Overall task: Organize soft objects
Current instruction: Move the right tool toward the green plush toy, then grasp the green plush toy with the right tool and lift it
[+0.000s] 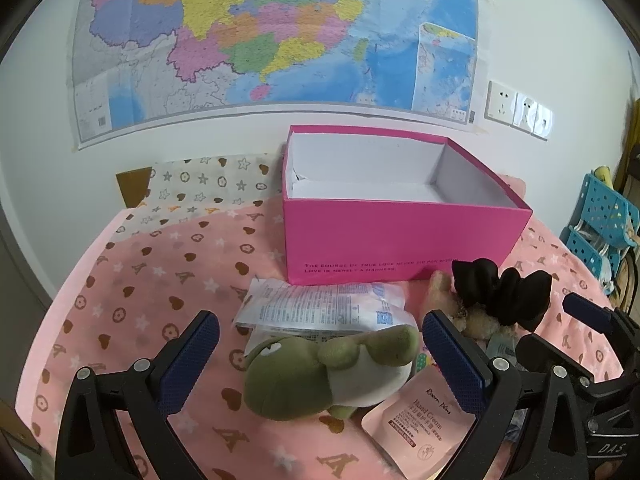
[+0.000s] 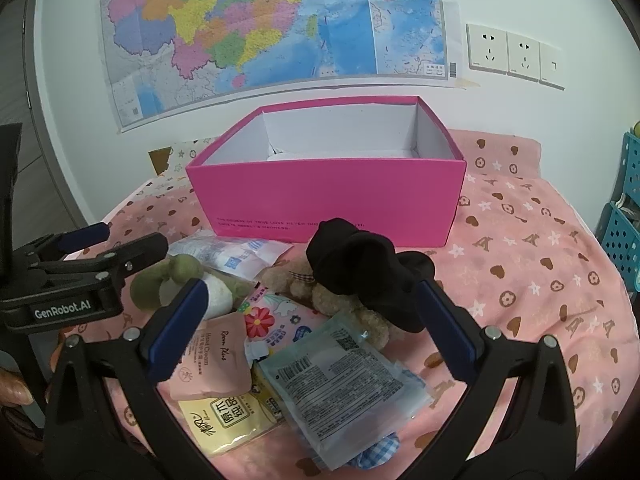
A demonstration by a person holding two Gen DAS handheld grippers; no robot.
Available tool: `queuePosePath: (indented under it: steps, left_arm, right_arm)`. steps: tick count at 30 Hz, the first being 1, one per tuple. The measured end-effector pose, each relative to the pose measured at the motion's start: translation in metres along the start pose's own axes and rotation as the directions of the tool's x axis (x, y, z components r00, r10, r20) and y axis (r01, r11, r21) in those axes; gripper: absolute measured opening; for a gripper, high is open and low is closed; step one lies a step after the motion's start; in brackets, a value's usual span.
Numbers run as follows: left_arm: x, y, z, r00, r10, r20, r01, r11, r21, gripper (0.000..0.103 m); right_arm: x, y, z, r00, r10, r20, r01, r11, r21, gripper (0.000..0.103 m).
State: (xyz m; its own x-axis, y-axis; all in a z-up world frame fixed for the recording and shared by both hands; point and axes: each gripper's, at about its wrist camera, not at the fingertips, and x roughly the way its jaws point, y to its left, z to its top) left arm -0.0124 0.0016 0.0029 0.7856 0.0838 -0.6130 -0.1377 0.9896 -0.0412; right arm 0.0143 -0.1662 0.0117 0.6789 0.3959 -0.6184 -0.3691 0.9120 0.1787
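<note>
A green plush toy (image 1: 320, 376) lies on the pink cloth between the spread fingers of my left gripper (image 1: 320, 332), which is open and not touching it. A black fabric piece (image 1: 504, 292) rests on a beige plush bear (image 1: 476, 320) to the right. In the right wrist view the black fabric (image 2: 364, 268) and bear (image 2: 344, 304) lie just ahead of my open right gripper (image 2: 312, 296). A pink box (image 1: 400, 236) with a white inside stands open behind the pile; the pink box (image 2: 332, 196) looks nearly bare inside.
Flat packets lie among the toys: a pink hand cream sachet (image 2: 216, 360), a clear printed pouch (image 2: 340, 392), a yellow packet (image 2: 224, 420), a white packet (image 1: 324, 308). Blue plastic baskets (image 1: 600, 224) stand at the right. A map hangs on the wall.
</note>
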Motion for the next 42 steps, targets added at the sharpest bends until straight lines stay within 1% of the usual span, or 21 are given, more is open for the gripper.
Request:
queuePosePath:
  steps: [18,23,27,31,32,37,38,40,42]
  left_arm:
    - [0.005,-0.001,-0.005,1.0,0.022,-0.015,-0.022,1.0,0.004,0.103]
    - [0.007,0.002,-0.005,0.999,0.02,-0.026,-0.02,1.0,-0.01,0.103]
    - [0.009,0.004,-0.006,0.999,0.035,-0.036,-0.035,0.999,0.001,0.103]
    - [0.011,0.015,-0.007,0.999,0.005,-0.038,-0.005,1.0,-0.001,0.103]
    - [0.011,0.019,-0.009,0.999,-0.011,-0.042,0.01,1.0,-0.003,0.103]
    - [0.012,0.04,-0.018,0.996,-0.059,-0.062,0.059,0.998,-0.003,0.103]
    - [0.011,0.042,-0.021,0.995,-0.072,-0.066,0.072,0.997,0.004,0.103]
    - [0.01,0.045,-0.024,0.994,-0.077,-0.072,0.079,0.996,0.028,0.103]
    - [0.009,0.048,-0.028,0.994,-0.078,-0.078,0.081,0.996,0.046,0.103]
  right_arm:
    - [0.006,-0.002,-0.003,0.999,0.031,-0.015,-0.031,1.0,0.003,0.103]
    - [0.008,-0.004,-0.003,0.999,0.041,-0.02,-0.041,0.999,0.0,0.103]
    - [0.011,-0.005,-0.005,0.997,0.064,-0.035,-0.064,0.998,0.002,0.103]
    - [0.013,-0.005,-0.008,0.994,0.095,-0.055,-0.095,0.995,0.0,0.103]
    - [0.013,-0.005,-0.008,0.993,0.106,-0.061,-0.106,0.994,-0.004,0.102]
    - [0.017,0.001,-0.013,0.979,0.166,-0.119,-0.171,0.985,-0.031,0.077]
    - [0.019,0.003,-0.014,0.975,0.182,-0.128,-0.187,0.982,-0.033,0.075]
    - [0.022,0.007,-0.015,0.967,0.211,-0.144,-0.219,0.975,-0.04,0.066]
    - [0.025,0.013,-0.014,0.953,0.264,-0.149,-0.272,0.962,-0.035,0.065]
